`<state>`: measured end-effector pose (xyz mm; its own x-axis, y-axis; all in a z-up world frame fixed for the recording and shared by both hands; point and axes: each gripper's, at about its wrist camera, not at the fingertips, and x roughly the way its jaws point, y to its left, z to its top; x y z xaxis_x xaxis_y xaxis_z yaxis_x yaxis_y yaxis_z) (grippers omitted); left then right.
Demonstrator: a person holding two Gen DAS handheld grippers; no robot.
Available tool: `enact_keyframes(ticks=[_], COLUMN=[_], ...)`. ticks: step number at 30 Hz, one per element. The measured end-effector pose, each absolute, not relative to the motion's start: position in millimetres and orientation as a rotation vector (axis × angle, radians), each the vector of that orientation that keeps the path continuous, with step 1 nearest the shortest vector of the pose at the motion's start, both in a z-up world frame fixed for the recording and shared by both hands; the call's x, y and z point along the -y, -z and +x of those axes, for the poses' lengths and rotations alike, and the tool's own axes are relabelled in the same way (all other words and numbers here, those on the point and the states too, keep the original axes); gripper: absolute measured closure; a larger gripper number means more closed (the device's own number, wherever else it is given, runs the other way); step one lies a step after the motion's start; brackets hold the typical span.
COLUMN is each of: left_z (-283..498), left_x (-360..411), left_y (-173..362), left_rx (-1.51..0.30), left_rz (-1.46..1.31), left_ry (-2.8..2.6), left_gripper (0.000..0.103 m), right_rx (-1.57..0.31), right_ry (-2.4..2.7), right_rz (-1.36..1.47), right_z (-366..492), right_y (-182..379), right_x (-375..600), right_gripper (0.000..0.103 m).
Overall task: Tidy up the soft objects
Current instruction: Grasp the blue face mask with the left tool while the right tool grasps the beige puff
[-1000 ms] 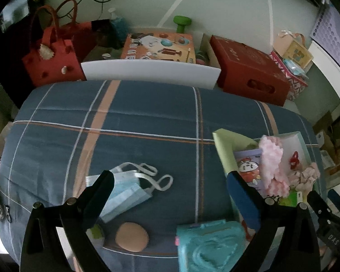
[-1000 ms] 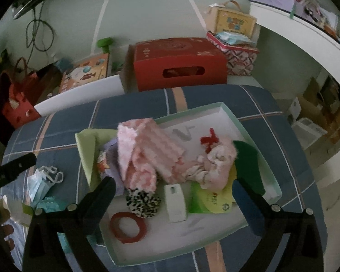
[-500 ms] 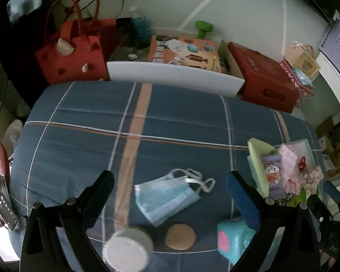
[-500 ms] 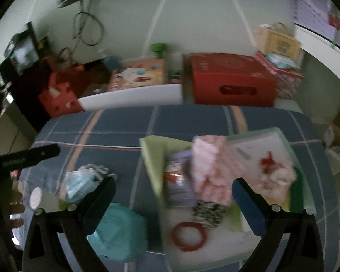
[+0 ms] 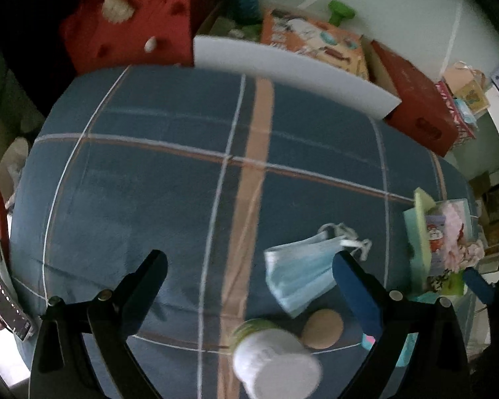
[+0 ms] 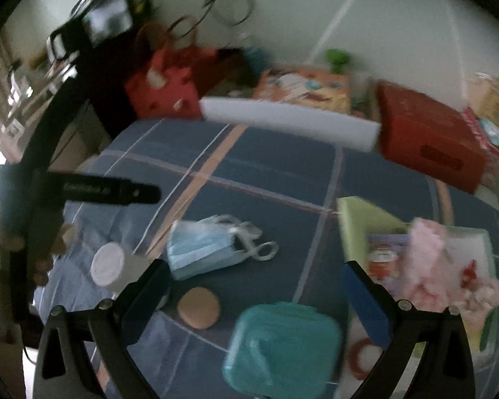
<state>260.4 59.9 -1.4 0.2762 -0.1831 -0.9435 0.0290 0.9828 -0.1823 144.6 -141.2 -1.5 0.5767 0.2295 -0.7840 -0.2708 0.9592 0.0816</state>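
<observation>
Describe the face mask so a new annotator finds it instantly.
Start at the blue plaid bedspread, then move left of the pale green tray of soft items. The face mask lies flat there, above the round tan puff and teal case. It is the only pale blue pleated thing with white ear loops.

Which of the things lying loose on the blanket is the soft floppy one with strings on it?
The blue face mask. It has white ear loops and lies crumpled, unlike the round tan puff, the teal heart case and the white-capped jar.
</observation>
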Motion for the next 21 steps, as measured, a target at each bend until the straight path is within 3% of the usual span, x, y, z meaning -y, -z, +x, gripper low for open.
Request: enact_keyframes(ticks=[11,21], left_z=[273,278], left_x=[-88,-95], left_y=[36,55], left_rx=[-1.427,-1.493], left_rz=[-0.21,-0.282], left_ry=[0.143,0.183], left_gripper=[0.004,0.004], right_rx=[-1.195,-1.36], right_ry=[-0.443,-0.543], right_rz=[-0.248,-0.473], right_z=[180,181], right_y=[45,81], right_x=[93,52], right_gripper=[0.0,0.007])
